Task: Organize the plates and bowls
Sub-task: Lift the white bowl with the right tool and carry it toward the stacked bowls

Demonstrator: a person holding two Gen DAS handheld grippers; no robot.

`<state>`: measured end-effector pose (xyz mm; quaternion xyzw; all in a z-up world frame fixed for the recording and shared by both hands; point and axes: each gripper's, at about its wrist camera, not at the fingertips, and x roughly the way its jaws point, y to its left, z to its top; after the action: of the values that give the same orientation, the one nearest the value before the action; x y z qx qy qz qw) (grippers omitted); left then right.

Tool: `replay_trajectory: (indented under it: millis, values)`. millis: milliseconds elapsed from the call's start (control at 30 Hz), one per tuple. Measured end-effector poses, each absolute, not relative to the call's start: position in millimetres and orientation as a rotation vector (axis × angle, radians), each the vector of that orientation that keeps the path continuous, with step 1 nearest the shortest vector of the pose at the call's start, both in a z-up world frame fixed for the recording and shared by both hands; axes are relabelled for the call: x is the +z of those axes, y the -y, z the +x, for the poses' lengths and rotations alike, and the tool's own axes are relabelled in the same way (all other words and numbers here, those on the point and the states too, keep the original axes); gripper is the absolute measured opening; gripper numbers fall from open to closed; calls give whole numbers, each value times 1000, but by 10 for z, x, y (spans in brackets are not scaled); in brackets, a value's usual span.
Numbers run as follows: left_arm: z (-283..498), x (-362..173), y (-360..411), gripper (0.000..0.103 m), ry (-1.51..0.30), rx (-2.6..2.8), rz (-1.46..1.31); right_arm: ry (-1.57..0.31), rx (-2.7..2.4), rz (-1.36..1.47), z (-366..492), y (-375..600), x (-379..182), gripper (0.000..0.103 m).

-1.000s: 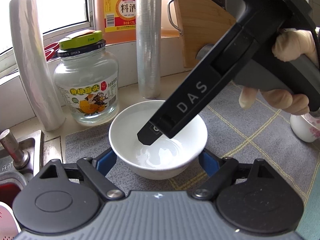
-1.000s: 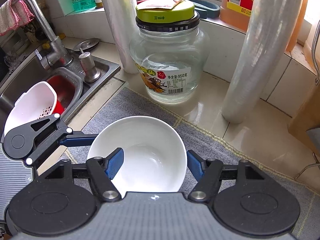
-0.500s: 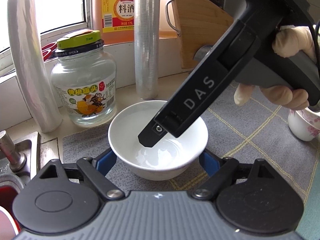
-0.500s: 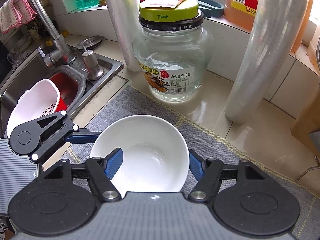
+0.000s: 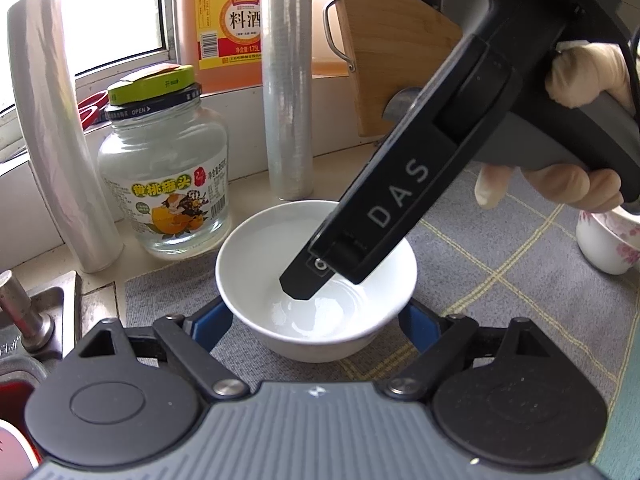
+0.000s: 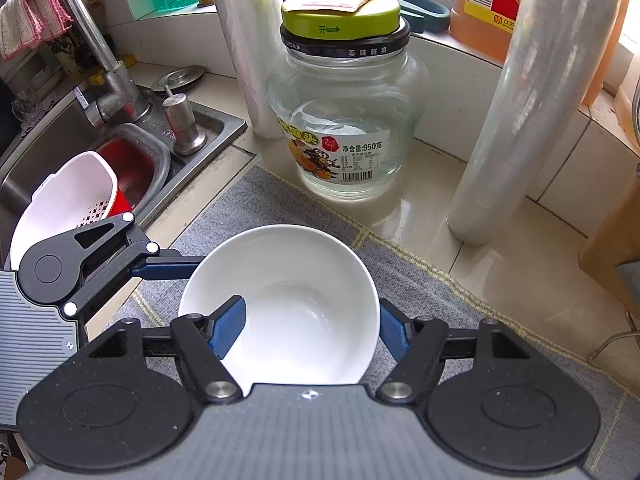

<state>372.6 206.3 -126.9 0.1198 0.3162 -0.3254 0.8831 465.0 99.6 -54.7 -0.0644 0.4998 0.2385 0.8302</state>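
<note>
Bright window daylight, fisheye-warped edges

White bowl point(image 6: 288, 292), plain, centre frame. Mat point(image 6: 460, 320) under it: grey weave, yellow-green check lines. Claw pads point(image 6: 228, 328) blue, claw bodies black and grey. Jar point(image 6: 344, 120) upper centre: clear glass, lime-green lid point(image 6: 340, 14), black band, label with orange fruit print. Bottle point(image 5: 224, 24) top of left view: orange, yellow-red label. Film rolls point(image 6: 520, 112) translucent silver-white. Cup point(image 5: 608, 240) at right edge: white, pink flower print. Colander point(image 6: 60, 200) at left: white over a red basin point(image 6: 132, 164). Cloth point(image 6: 28, 20) on the tap: pink and white. Worktop point(image 6: 500, 240) beige. Glove point(image 5: 580, 76) cream.
</note>
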Motion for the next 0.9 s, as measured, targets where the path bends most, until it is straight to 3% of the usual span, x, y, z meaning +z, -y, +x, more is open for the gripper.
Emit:
replay_trajectory:
  millis: [900]
  values:
    - [3163, -928, -1665, 89, -654, -758, 376, -1078, 459, -3, 3989, -496, -255, 76]
